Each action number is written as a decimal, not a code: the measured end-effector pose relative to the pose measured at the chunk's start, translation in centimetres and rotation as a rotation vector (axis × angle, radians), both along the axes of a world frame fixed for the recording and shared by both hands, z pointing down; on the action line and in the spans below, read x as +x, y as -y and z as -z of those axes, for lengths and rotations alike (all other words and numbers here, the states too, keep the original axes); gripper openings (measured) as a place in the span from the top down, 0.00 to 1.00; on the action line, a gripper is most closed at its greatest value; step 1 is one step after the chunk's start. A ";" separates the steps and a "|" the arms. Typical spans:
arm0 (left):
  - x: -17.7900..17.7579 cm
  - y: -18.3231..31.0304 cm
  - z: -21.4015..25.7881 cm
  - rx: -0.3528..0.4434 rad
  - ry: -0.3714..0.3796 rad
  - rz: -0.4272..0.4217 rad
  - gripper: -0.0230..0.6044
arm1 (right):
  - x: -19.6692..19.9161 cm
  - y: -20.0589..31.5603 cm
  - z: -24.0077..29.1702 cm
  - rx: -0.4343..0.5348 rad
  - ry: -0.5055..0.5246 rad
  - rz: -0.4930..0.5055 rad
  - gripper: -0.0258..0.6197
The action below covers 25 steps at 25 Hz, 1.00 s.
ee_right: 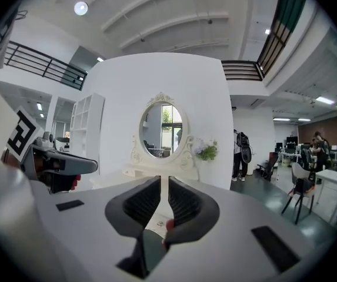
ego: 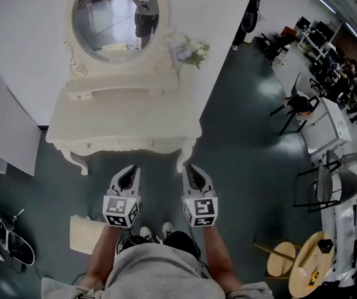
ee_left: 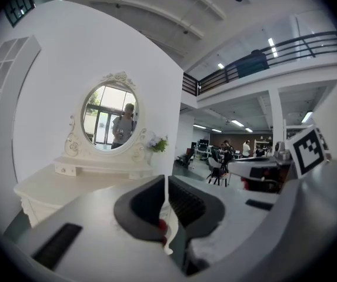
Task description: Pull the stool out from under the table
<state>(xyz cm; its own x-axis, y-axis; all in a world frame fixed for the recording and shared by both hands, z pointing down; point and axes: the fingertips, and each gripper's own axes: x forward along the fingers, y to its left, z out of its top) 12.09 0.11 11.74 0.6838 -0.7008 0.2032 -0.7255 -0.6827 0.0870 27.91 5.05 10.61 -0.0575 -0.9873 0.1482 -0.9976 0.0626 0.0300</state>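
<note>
No stool shows in the gap under the table; between its front legs only dark floor can be seen. A pale square thing lies on the floor just beside the person's left arm, behind the fingertips. It may be the stool's seat, but I cannot tell. If it is, it lies back and to the left of the left gripper, well clear of the table, and the left hand is the nearer. The right gripper sits beside the left one. Both point at the table's front edge, whose length runs across the view. Each gripper's jaws are pressed together with nothing between them. A mirror stands at the table's back and flowers at its right rear corner. No container with anything in it can be made out.
</note>
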 end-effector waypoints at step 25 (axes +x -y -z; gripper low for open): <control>0.6 0.2 -0.1 0.013 0.030 -0.011 0.96 | 0.3 0.3 -0.3 0.008 0.025 -0.006 0.91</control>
<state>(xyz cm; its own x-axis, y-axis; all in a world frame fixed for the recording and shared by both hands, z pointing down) 12.65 -0.09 11.88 0.6849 -0.6963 0.2146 -0.7204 -0.6912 0.0566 28.19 4.71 10.87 -0.0554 -0.9887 0.1392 -0.9984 0.0567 0.0056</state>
